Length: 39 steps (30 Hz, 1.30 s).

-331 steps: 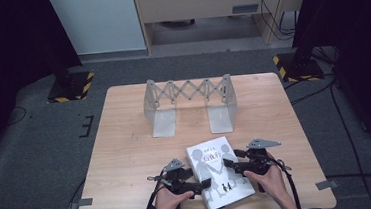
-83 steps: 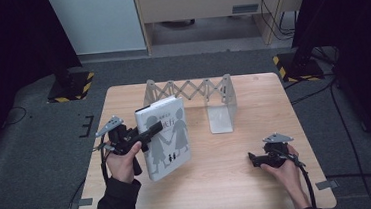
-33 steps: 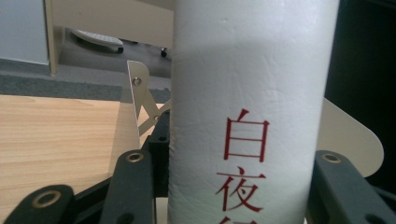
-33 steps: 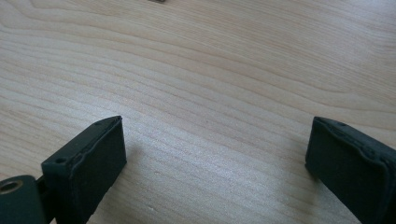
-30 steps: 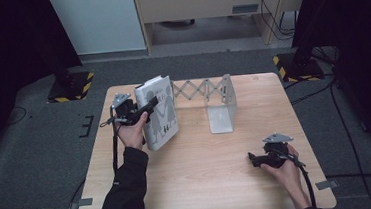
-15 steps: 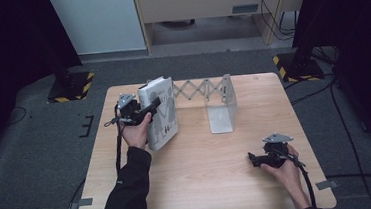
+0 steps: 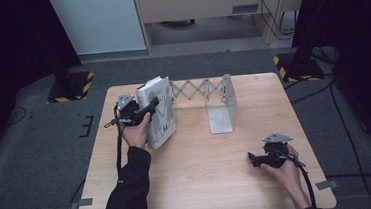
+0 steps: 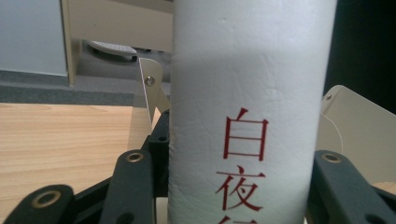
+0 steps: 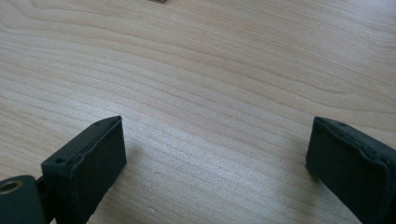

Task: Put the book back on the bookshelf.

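— White book (image 7: 158, 111) stands upright at the rack's (image 7: 203, 90) left end, on the bench (image 7: 200, 183)?
— Yes, left claw (image 7: 149, 107) clamped on its spine; right claw (image 7: 252, 158) rests wide open, empty.

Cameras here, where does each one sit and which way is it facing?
High view: above the near table edge, looking forward and down; both forearms, left gripper, right gripper.
Left gripper view: rides that gripper, faces the white book spine clamped between its jaws.
Right gripper view: rides that gripper, faces bare table between open jaws.
Shared: book and bookend rack.
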Each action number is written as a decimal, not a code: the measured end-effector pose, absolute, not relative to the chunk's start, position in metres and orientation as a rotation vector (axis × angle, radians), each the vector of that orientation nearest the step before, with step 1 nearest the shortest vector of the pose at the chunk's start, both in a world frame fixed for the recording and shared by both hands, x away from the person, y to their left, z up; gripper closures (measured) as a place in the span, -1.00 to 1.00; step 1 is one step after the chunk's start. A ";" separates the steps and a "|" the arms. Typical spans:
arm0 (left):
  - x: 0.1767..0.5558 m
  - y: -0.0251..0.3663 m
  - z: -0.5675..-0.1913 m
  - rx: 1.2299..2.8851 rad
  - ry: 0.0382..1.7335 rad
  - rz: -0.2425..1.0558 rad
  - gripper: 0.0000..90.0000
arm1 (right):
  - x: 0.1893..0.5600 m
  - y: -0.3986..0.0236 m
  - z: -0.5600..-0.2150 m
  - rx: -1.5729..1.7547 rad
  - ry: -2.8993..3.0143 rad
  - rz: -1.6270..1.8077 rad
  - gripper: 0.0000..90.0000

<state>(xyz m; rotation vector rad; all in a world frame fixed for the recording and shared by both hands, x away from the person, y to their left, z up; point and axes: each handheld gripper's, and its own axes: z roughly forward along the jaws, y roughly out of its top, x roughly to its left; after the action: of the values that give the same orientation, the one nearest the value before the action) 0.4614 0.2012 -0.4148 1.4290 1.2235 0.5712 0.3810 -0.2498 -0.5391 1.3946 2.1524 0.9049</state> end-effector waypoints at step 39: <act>0.392 0.214 -0.443 1.554 1.152 0.608 0.14 | 0.381 -0.250 -0.539 1.395 2.152 0.905 -0.88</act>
<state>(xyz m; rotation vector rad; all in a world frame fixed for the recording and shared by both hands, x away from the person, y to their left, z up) 0.3922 0.2137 -0.4431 1.5539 1.1520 0.6085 0.3810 -0.2497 -0.5391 1.3945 2.1524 0.9047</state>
